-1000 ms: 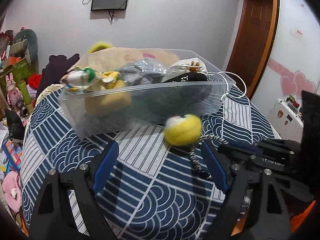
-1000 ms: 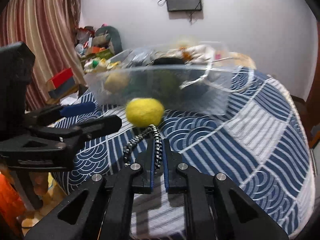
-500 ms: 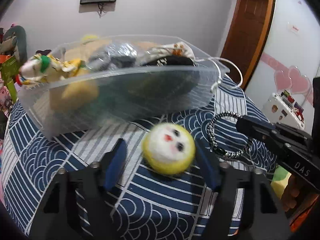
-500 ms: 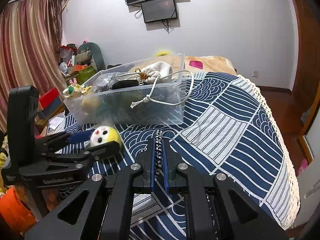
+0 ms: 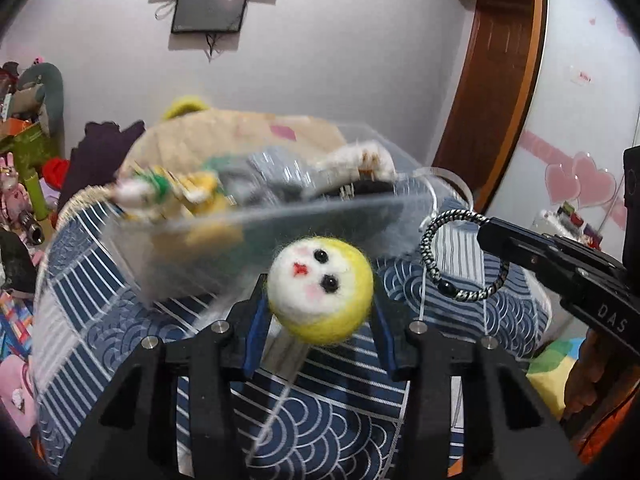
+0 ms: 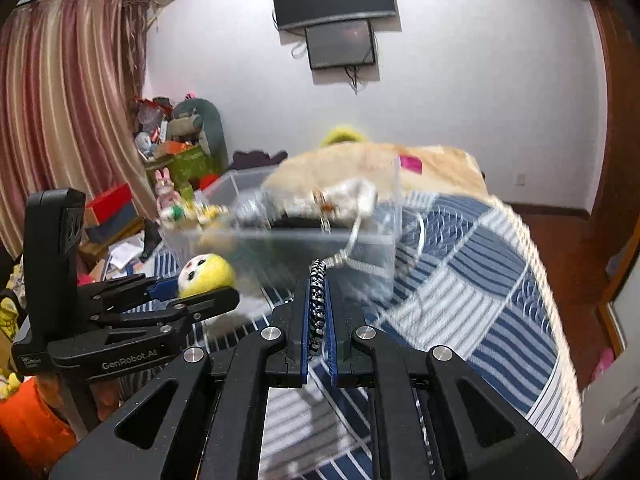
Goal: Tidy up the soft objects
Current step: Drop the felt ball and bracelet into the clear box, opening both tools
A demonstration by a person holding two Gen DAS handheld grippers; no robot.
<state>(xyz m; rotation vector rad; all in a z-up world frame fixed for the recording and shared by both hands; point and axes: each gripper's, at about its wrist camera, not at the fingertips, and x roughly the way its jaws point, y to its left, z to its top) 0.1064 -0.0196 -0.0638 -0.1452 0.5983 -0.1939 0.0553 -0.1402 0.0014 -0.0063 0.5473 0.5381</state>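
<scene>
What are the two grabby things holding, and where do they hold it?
Left gripper squeezes the yellow felt ball by its sides. Right gripper pinches its braided cord loop.

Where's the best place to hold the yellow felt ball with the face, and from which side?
Grip the yellow felt ball across its widest middle, one pad on each flank, coming from below and behind the face, as the left gripper does now. It is round and soft, so a hold off the middle would likely squeeze it out. The right gripper has the braided cord.
</scene>
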